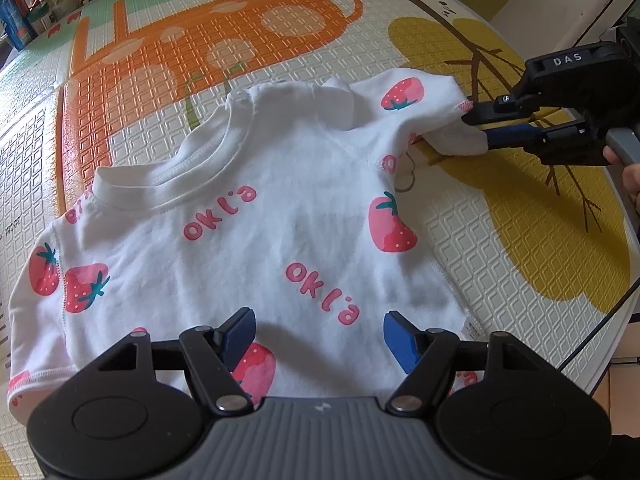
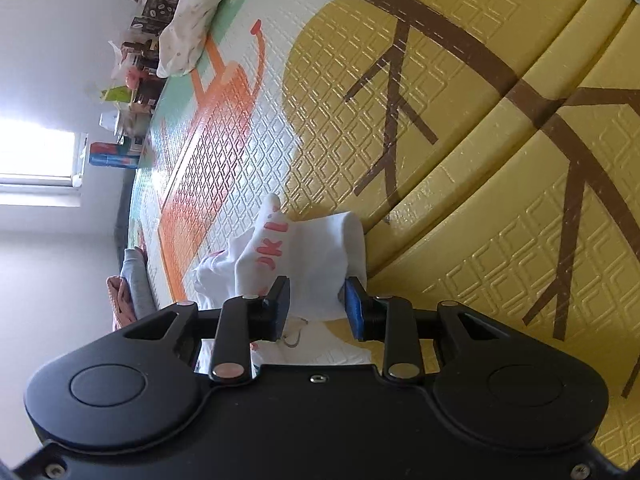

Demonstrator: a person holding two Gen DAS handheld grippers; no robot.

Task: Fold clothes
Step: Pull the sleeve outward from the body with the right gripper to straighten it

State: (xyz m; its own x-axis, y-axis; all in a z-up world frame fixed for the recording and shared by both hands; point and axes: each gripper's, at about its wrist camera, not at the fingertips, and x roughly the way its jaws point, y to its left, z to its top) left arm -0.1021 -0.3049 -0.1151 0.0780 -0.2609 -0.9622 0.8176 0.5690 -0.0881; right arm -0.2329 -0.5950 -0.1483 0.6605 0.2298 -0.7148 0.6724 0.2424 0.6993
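Note:
A small white T-shirt (image 1: 248,248) printed with pink strawberries and "OKLA" lettering lies flat on the mat, its collar towards the far side. My left gripper (image 1: 320,332) hovers over the shirt's lower part, open, with nothing between its blue pads. At the right, my right gripper (image 1: 474,128) comes in from the side and is shut on the shirt's right sleeve (image 1: 452,140), which is lifted and bunched. In the right wrist view the white sleeve cloth (image 2: 320,248) fills the gap between the right gripper's (image 2: 316,304) pads.
A patterned foam play mat (image 1: 500,240) covers the surface. Bottles and boxes (image 1: 24,16) crowd its far left edge, and a pale cloth bundle (image 2: 192,20) lies at the far end. Grey and pink garments (image 2: 132,284) sit off to the side. A black cable (image 1: 592,336) runs at the right edge.

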